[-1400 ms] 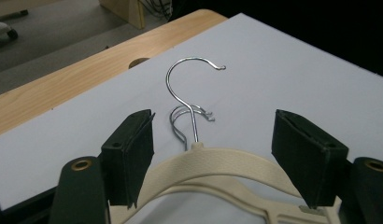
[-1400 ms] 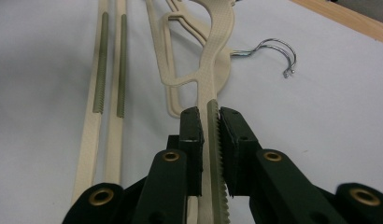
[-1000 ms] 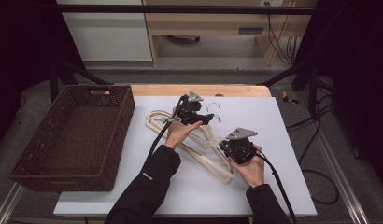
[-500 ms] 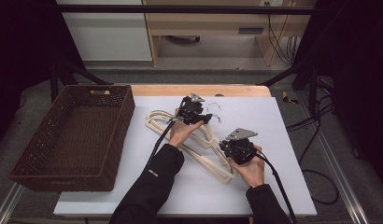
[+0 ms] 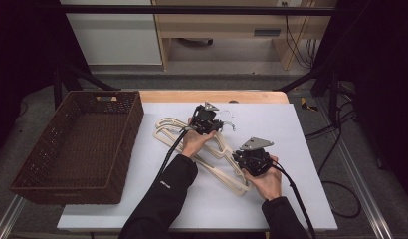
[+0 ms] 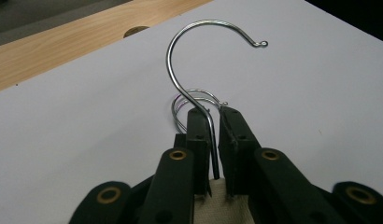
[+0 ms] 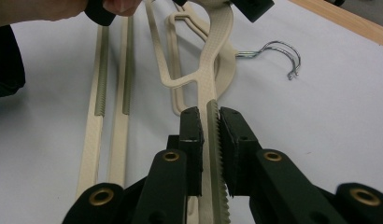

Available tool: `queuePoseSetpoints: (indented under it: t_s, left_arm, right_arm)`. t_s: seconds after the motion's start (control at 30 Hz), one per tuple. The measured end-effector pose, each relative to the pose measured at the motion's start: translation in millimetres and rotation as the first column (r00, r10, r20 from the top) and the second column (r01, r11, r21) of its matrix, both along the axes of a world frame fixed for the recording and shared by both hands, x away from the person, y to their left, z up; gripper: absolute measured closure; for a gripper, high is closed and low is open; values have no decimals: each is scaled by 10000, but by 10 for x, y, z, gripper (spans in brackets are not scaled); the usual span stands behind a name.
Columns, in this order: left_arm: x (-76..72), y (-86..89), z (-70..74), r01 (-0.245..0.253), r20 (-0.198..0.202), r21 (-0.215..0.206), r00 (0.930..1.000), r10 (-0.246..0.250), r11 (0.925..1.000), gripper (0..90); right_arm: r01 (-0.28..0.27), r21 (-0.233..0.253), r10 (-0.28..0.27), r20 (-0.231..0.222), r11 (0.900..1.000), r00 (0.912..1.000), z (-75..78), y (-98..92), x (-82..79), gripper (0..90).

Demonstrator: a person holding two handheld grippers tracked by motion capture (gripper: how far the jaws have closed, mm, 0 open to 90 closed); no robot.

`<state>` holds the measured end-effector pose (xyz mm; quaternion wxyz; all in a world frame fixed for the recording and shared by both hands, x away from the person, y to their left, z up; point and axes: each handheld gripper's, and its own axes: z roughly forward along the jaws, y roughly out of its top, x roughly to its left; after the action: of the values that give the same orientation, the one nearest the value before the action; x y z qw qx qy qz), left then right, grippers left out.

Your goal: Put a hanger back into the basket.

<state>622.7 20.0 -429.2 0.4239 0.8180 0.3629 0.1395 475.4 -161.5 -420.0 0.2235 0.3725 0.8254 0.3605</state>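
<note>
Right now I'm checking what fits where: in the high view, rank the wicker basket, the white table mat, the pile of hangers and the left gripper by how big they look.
1. white table mat
2. wicker basket
3. pile of hangers
4. left gripper

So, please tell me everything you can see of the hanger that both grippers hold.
The cream hanger looks plastic, with a thin bright metal hook. It is the top one of a small pile on the white table. The left gripper is shut on the hook's stem; the right gripper is shut on an arm with a toothed grip strip.
</note>
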Motion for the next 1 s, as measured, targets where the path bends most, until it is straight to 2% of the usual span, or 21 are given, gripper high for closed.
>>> queuePoseSetpoints:
  t_s: [0.2, 0.33, 0.53, 0.57, 0.63, 0.67, 0.7, 0.73, 0.77, 0.8, 0.83, 0.9, 0.93, 0.97, 1.0]
  left_arm:
    - [-35, 28, 63, -36, 80, -78, 10000, 37, 10000, 865]
    - [-98, 64, 106, 14, 199, -526, 9998, -3, 9986, 877]
    - [-193, 102, 175, 115, 515, -672, 9986, -80, 9977, 883]
    - [-211, 116, 191, 166, 565, -661, 9983, -129, 9977, 883]
    - [-276, 156, 229, 193, 728, -805, 9973, -135, 9966, 884]
    - [-276, 156, 229, 193, 728, -805, 9973, -135, 9966, 884]
    - [-322, 187, 247, 223, 834, -798, 9964, -156, 9966, 884]
    - [-322, 187, 247, 223, 834, -798, 9964, -156, 9966, 884]
    - [-373, 211, 256, 235, 944, -774, 9954, -161, 9967, 884]
    - [-373, 211, 256, 235, 944, -774, 9954, -161, 9967, 885]
    - [-421, 239, 258, 283, 1022, -832, 9946, -197, 9961, 885]
    - [-463, 266, 259, 310, 1076, -828, 9940, -219, 9961, 884]
    - [-463, 266, 259, 310, 1076, -828, 9940, -219, 9961, 885]
    - [-500, 280, 264, 313, 1122, -816, 9934, -220, 9962, 885]
    - [-500, 280, 264, 313, 1122, -816, 9934, -220, 9962, 884]
  right_arm:
    - [27, 114, -26, -84, 9999, 10000, -7, -18, -2, 798]
    - [-36, 313, 49, -403, 9995, 9992, -49, -51, -1, 797]
    - [-155, 494, 188, -672, 9987, 9976, -86, -66, 5, 800]
    - [-194, 458, 223, -638, 9988, 9977, -92, -69, 9, 794]
    - [-133, 791, 191, -735, 9968, 9971, -75, -65, -3, 741]
    - [-133, 791, 191, -735, 9968, 9971, -75, -65, -3, 741]
    - [-342, 1053, 406, -587, 9939, 9975, -56, -90, 0, 699]
    - [-342, 1053, 406, -587, 9939, 9975, -56, -90, 0, 699]
    - [-224, 1585, 296, -434, 9871, 9986, -4, -101, -19, 649]
    - [-224, 1585, 296, -434, 9871, 9986, -4, -101, -19, 649]
    - [-277, 2116, 341, -267, 9770, 9991, 56, -129, -16, 578]
    - [-107, 2259, 78, 138, 9741, 9999, 119, -139, -10, 516]
    - [-107, 2259, 78, 138, 9741, 9999, 119, -139, -10, 516]
    - [-54, 2510, -22, 301, 9680, 9995, 178, -129, 4, 505]
    - [-54, 2510, -22, 301, 9680, 9995, 178, -129, 4, 505]
